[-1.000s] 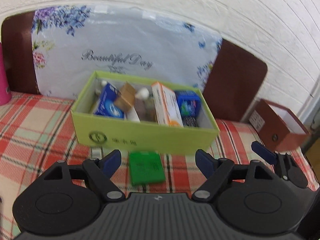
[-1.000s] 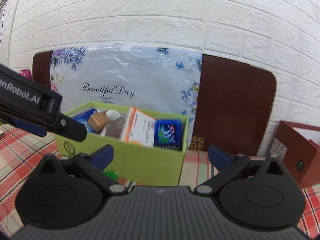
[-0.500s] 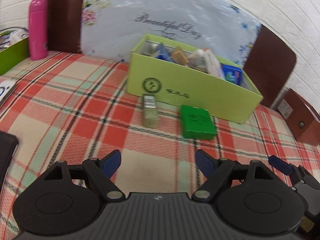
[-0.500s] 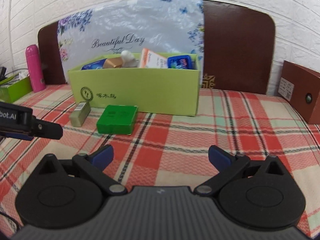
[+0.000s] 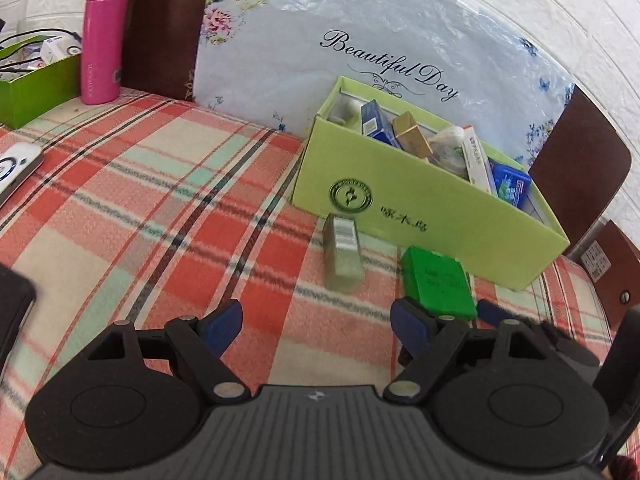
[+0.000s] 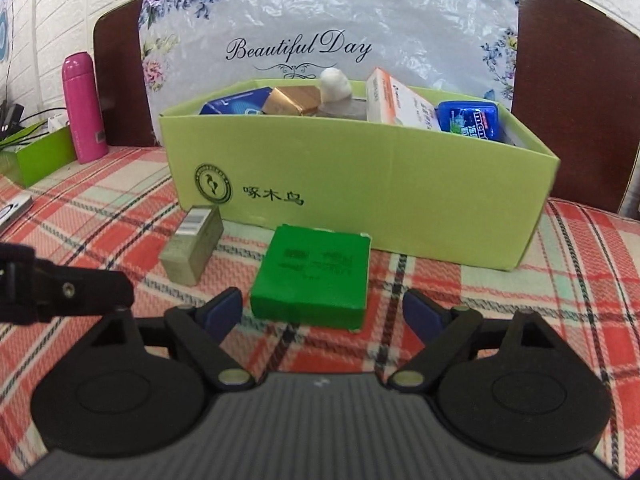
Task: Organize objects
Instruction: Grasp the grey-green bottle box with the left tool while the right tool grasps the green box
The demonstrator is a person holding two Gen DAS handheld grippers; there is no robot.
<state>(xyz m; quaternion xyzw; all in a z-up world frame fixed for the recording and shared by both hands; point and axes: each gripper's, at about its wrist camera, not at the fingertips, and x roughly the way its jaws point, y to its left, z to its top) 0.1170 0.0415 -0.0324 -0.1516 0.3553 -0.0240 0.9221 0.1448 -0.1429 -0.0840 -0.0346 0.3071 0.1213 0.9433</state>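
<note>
A lime green box (image 6: 400,196) (image 5: 420,200) holds several small packs. In front of it on the plaid cloth lie a flat green box (image 6: 314,278) (image 5: 438,286) and a small olive-grey box (image 6: 192,246) (image 5: 343,254). My right gripper (image 6: 322,312) is open and empty, low over the cloth, its fingers either side of the flat green box's near edge. My left gripper (image 5: 316,322) is open and empty, just short of the olive-grey box. The right gripper's finger (image 5: 496,312) shows beside the flat green box in the left wrist view.
A pink bottle (image 5: 102,36) (image 6: 82,108) and a green tray (image 5: 36,80) stand at the back left. A brown box (image 5: 612,272) is at the right. A floral board (image 6: 320,28) leans on the wall behind. A white device (image 5: 16,168) lies at the left.
Both grippers have dropped from above the lime box to low over the cloth. The right one has closed in on the flat green box, the left on the olive-grey box.
</note>
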